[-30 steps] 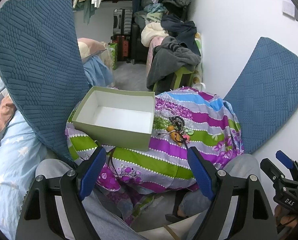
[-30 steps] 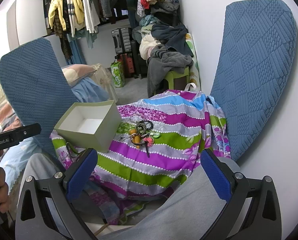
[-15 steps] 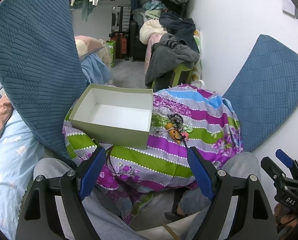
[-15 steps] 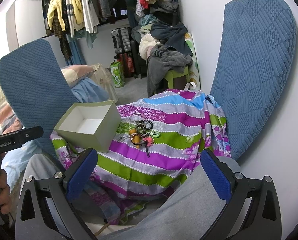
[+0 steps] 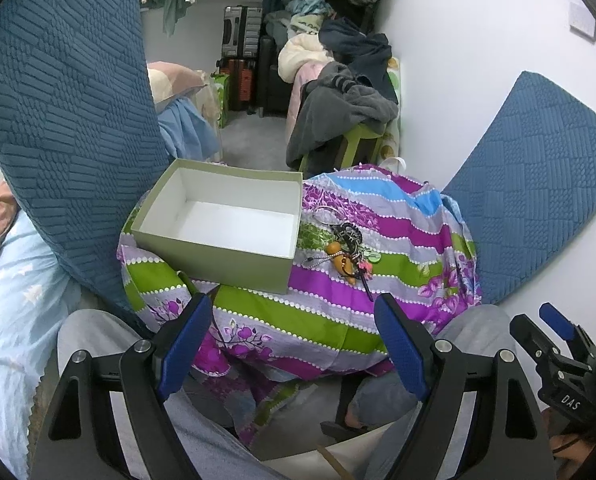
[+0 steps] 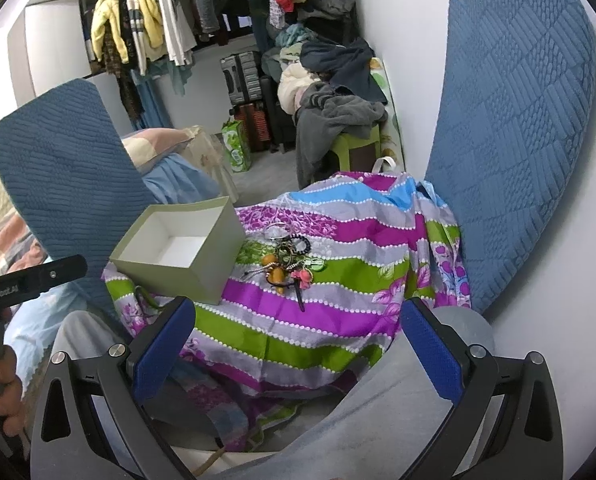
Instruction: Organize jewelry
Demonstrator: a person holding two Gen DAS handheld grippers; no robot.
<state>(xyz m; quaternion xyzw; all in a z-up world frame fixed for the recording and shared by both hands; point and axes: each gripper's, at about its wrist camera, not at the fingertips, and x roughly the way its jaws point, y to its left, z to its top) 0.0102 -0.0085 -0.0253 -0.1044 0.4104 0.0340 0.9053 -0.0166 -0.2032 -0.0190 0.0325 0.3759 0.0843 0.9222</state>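
Both claws hang low over the person's knees, the left claw (image 5: pixel 294 344) and right claw (image 6: pixel 298 344) each spread wide with nothing between the pads. Ahead of them lies bare striped cloth (image 6: pixel 317 320). Beyond, the jewelry heap (image 6: pixel 288 262) runs lengthwise away from the claws, just right of the open box (image 5: pixel 218 240). Piled clothes (image 5: pixel 337 92) sit far behind.

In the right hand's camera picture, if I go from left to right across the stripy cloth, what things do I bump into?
Left to right in the right wrist view: open green box → jewelry pile → bare striped cloth → blue quilted cushion against the wall.
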